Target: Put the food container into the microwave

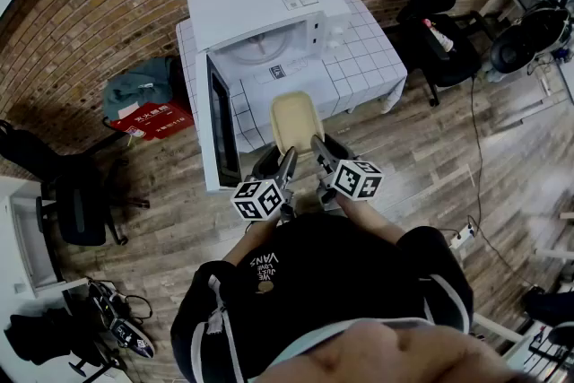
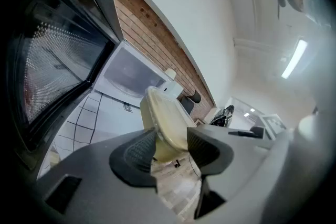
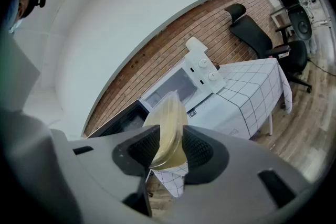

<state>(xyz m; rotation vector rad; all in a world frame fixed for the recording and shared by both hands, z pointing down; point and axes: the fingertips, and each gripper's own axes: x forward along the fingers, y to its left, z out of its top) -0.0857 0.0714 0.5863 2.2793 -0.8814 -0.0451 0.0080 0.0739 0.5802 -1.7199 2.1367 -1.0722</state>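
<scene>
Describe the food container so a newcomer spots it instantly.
Find the open white microwave on the white grid-patterned tablecloth. In front of it, a pale-yellow rounded plastic container hangs between the left gripper and right gripper, the only thing both clamp.

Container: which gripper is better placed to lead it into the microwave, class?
Right, marginally. Both clamp the container, but the open door stands close beside the left gripper; the right gripper has room.

The microwave (image 1: 260, 6) sat on the table (image 1: 363, 58), its door (image 1: 221, 126) open toward 7 o'clock. The food container (image 1: 296, 121) hung before it, with the left gripper (image 1: 280, 157) at its 7 o'clock and the right gripper (image 1: 325, 150) at its 5 o'clock.
</scene>
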